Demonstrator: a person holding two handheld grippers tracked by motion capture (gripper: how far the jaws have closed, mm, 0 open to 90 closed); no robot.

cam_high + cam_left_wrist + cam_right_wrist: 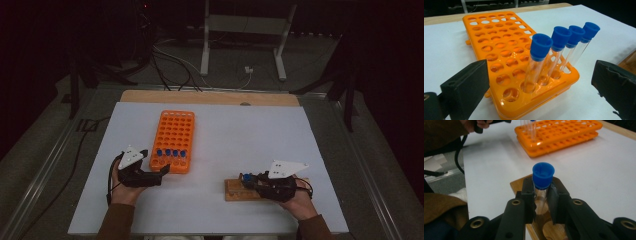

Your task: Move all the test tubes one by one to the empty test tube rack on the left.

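Note:
An orange tube rack (174,131) lies on the white table, with several blue-capped clear tubes (171,152) upright in its near row. My left gripper (156,161) sits just in front of that row. In the left gripper view its jaws stand wide apart on either side of the tubes (540,47) and touch none of them. Lower right on the table is a small wooden rack (234,192). There my right gripper (541,192) is shut on a blue-capped tube (543,173), which stands upright in the wooden rack (517,185).
The white table (250,130) has open surface between the two racks and behind them. Most holes of the orange rack (499,42) hold nothing. Metal frame legs and cables lie on the dark floor beyond the table's far edge.

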